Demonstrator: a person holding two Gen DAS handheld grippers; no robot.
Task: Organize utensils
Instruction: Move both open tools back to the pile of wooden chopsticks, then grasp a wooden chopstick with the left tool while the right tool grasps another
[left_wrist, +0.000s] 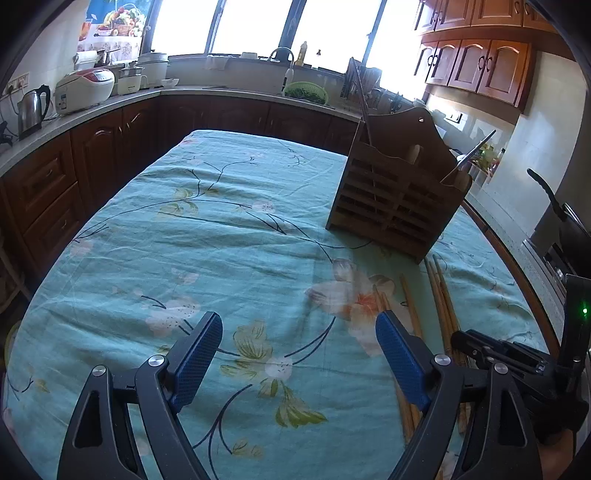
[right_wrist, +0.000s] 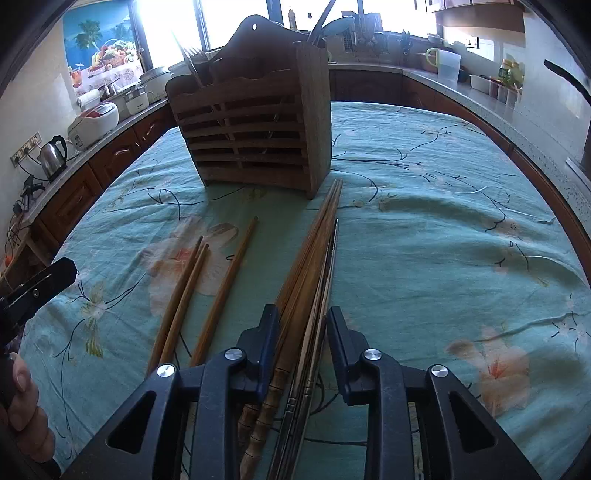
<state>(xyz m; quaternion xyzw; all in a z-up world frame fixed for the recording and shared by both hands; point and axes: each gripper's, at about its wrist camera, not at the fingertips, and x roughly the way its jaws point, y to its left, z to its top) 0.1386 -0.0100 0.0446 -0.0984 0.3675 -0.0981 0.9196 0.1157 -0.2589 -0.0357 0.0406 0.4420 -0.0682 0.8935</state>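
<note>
A brown slatted wooden utensil holder stands on the green floral tablecloth, with a few utensils sticking out of it; it also shows in the left wrist view. A bundle of wooden and metal chopsticks lies in front of it, running between the fingers of my right gripper, which is partly open around the bundle without clamping it. Three loose wooden chopsticks lie to the left. My left gripper is wide open and empty over bare cloth, left of the chopsticks.
Kitchen counters with dark wood cabinets surround the table. A kettle and rice cooker stand on the left counter. The right gripper's body sits at the left view's right edge. A pan handle juts in from the right.
</note>
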